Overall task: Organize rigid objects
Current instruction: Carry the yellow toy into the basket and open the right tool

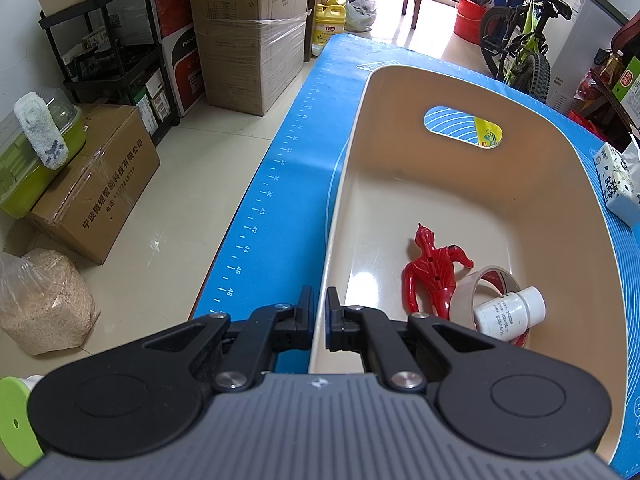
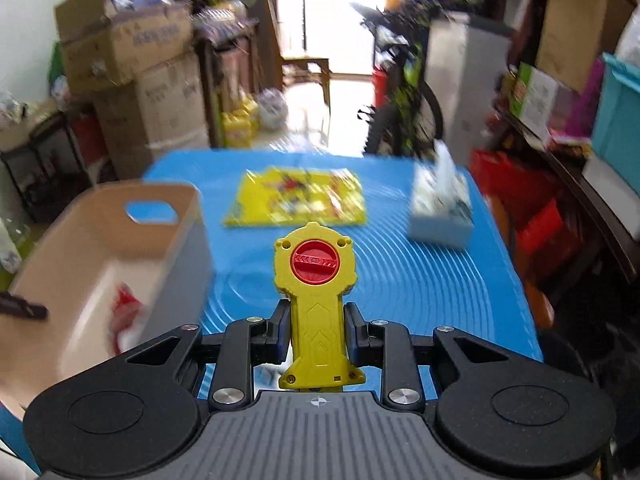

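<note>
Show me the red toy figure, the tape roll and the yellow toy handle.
red toy figure (image 1: 431,270), left wrist view, on its chest.
tape roll (image 1: 468,286), left wrist view, on its clear band.
yellow toy handle (image 2: 318,322), right wrist view, on its shaft.

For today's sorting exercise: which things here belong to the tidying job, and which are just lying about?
Job: beige plastic bin; red toy figure; clear tape roll; white bottle; yellow toy launcher with red dial.
Lying about: tissue pack; yellow printed sheet; green bicycle.

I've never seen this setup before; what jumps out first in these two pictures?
A yellow toy launcher with a red dial, clamped in the right tongs above the blue mat. Next, the red figurine lying in the beige bin beside a tape roll and a white bottle.
</note>
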The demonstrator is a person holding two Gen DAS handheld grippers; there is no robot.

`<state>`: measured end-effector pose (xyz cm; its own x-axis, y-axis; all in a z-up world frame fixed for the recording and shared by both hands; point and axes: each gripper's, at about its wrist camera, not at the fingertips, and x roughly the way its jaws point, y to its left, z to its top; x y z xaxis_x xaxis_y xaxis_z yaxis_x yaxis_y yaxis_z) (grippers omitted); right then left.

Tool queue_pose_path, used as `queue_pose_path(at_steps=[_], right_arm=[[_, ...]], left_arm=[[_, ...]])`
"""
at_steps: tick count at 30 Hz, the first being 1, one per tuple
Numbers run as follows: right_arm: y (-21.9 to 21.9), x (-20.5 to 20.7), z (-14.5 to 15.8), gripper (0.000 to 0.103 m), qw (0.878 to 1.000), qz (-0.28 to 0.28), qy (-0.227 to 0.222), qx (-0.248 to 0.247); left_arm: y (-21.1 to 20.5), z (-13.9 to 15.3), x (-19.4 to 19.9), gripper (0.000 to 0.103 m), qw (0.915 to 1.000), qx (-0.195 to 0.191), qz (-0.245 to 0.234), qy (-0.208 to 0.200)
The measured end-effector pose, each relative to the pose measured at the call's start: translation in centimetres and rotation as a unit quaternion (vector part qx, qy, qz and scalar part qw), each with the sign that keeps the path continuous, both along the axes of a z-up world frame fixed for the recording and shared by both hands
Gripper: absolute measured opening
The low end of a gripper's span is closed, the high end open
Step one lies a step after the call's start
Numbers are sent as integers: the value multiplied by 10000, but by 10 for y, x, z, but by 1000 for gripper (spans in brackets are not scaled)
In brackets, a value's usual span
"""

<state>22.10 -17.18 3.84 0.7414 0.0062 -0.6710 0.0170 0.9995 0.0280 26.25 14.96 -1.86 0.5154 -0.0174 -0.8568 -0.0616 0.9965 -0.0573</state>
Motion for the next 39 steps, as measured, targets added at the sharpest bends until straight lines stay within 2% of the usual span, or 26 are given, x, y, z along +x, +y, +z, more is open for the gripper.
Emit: queue_pose_path(at_steps=[8,13,16,27,35,37,39], right_arm=[[50,39,21,37,9977,603,-305,112],[90,55,20,37,9938,1075,-288,73],[115,57,14,37,9901,1380,-230,-127],[166,68,-35,37,9786,1963,587,-176],[175,74,-71,37,9712,1952,1320,-363],[177,73,-74,38,9704,1969,1331,-422],[179,70,-74,44,9714,1956,1258,-480]], left_arm=[[-1,0,0,6,10000,-6,-3,3],[-2,0,0,6,10000,0,-10,3],[-3,0,1,6,10000,1,-11,4],[-3,-1,1,6,10000,17,-18,3],[-3,-1,1,6,10000,9,-18,3],[-4,-2,1,6,10000,12,-24,-2],[-4,-2,1,6,10000,20,-27,2]])
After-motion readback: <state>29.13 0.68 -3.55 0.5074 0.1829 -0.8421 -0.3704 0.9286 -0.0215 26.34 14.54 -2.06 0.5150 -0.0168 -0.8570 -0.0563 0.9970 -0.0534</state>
